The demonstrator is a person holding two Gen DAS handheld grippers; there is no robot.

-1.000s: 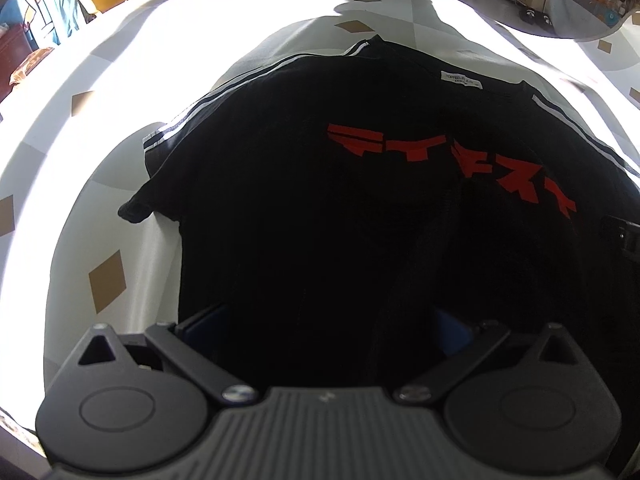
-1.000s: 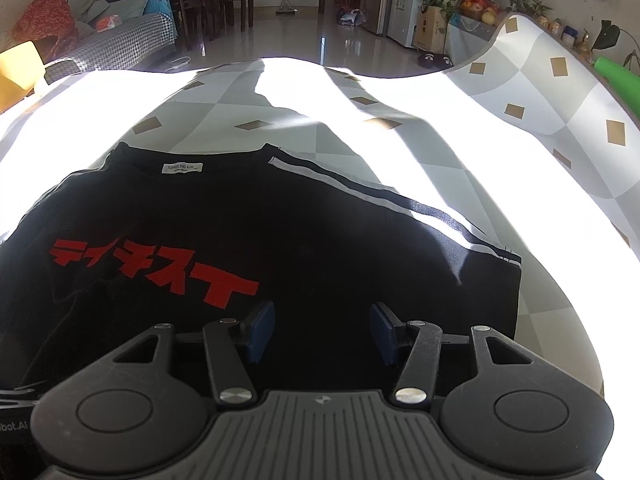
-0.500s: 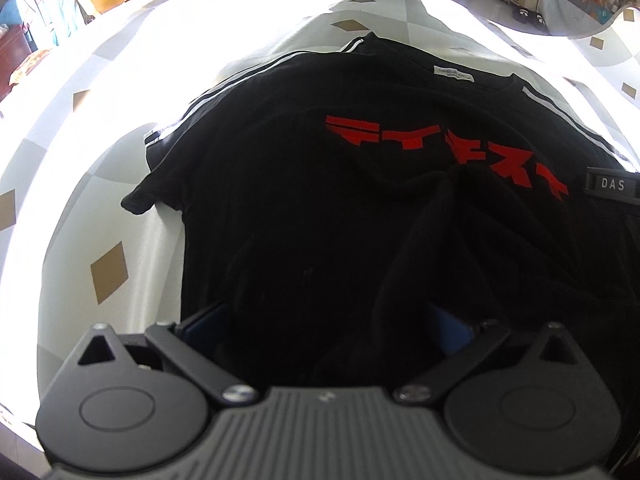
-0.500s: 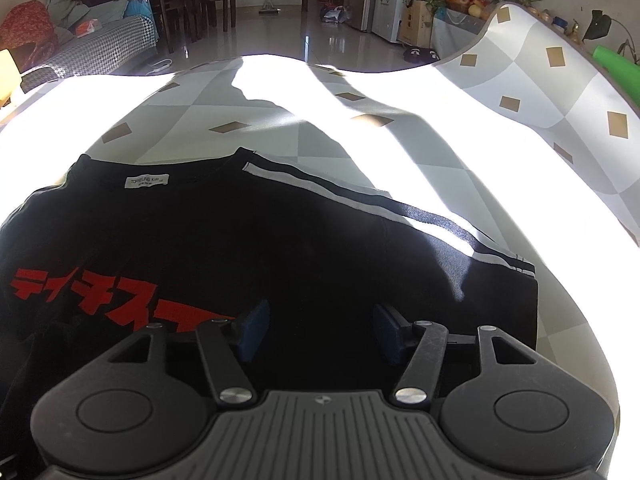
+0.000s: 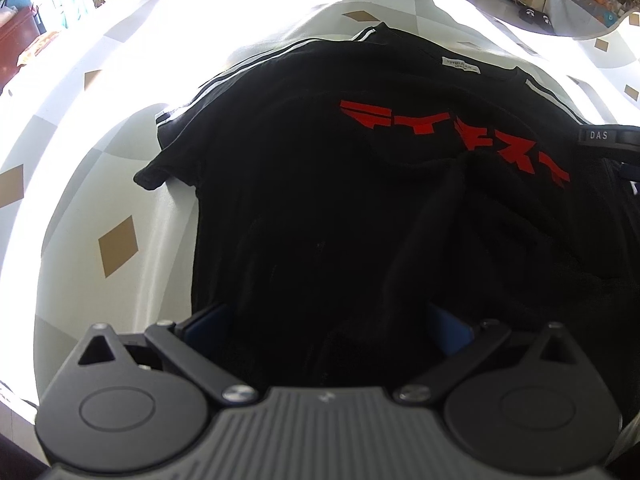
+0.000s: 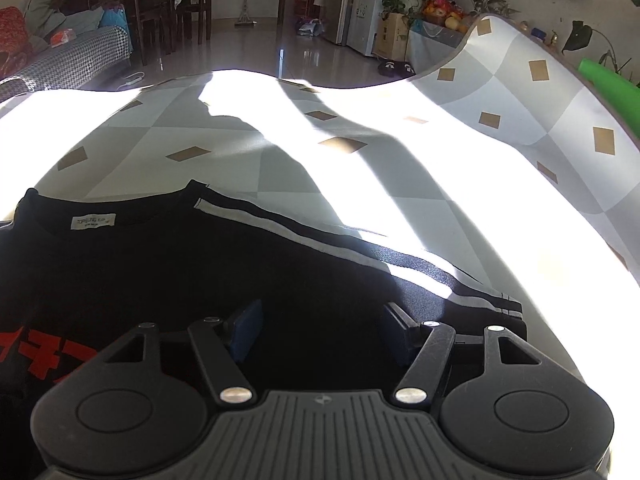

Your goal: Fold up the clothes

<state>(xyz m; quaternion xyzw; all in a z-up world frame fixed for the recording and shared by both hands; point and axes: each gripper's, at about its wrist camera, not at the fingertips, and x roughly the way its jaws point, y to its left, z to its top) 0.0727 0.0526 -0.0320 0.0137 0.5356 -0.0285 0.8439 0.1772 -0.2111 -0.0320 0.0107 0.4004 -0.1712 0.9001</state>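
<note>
A black T-shirt with red lettering lies flat, front up, on the table, its collar label at the far side. My left gripper is open wide low over the near hem, where bunched black fabric rises between its blue pads. My right gripper is open over the same T-shirt, close to the right sleeve with its white stripes. The red lettering is at the lower left of the right wrist view. A black housing marked DAS pokes in at the right edge.
The table wears a white-and-grey cloth with brown diamonds, sunlit and curling up at the right. Bare cloth lies left of the shirt's left sleeve. Beyond the table stand a checked sofa, dining chairs and a fridge.
My right gripper has slid right along the shirt toward the sleeve, and its fingers stand slightly wider. The DAS housing came into the left wrist view. The left gripper barely moved.
</note>
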